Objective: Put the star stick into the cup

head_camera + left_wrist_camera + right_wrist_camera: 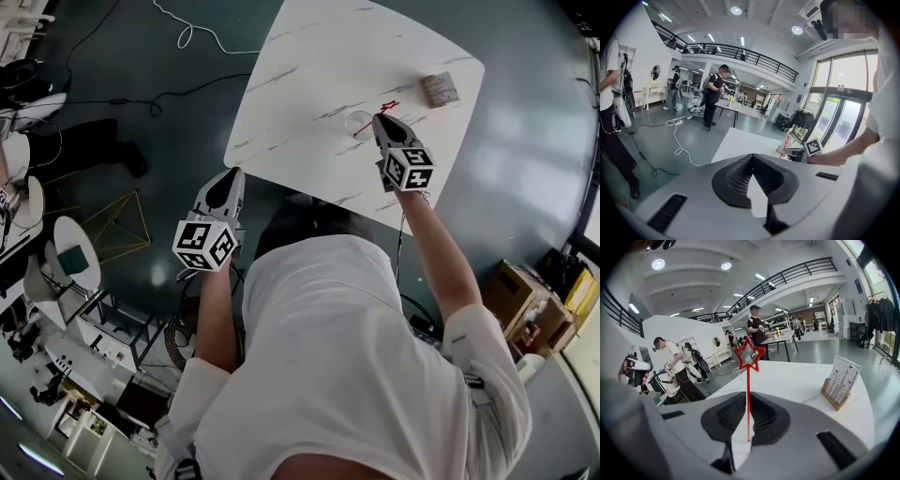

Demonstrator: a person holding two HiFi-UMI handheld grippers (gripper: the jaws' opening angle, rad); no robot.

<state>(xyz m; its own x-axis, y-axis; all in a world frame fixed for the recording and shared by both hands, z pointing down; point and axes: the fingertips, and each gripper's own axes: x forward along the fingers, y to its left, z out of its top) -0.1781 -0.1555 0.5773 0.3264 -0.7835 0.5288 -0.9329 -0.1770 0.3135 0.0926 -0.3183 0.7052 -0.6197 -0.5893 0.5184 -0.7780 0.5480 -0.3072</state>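
Note:
The star stick [387, 106], a thin red rod with a red star outline on top, stands upright between the pads of my right gripper [379, 119], which is shut on it. In the right gripper view the star [748, 355] rises above the gripper [748, 394], over the white table. A clear cup [359, 123] sits on the marble table [309, 56] just left of that gripper's tip. My left gripper [228, 178] hangs off the table's near edge, shut and with nothing in it [751, 158]. The left gripper view catches the right gripper [802, 153] far off.
A wooden card holder [438, 89] with a printed card [840, 380] stands on the table to the right of the cup. Cables [187, 33] lie on the dark floor beyond the table's left side. Several people [712, 96] stand in the hall behind.

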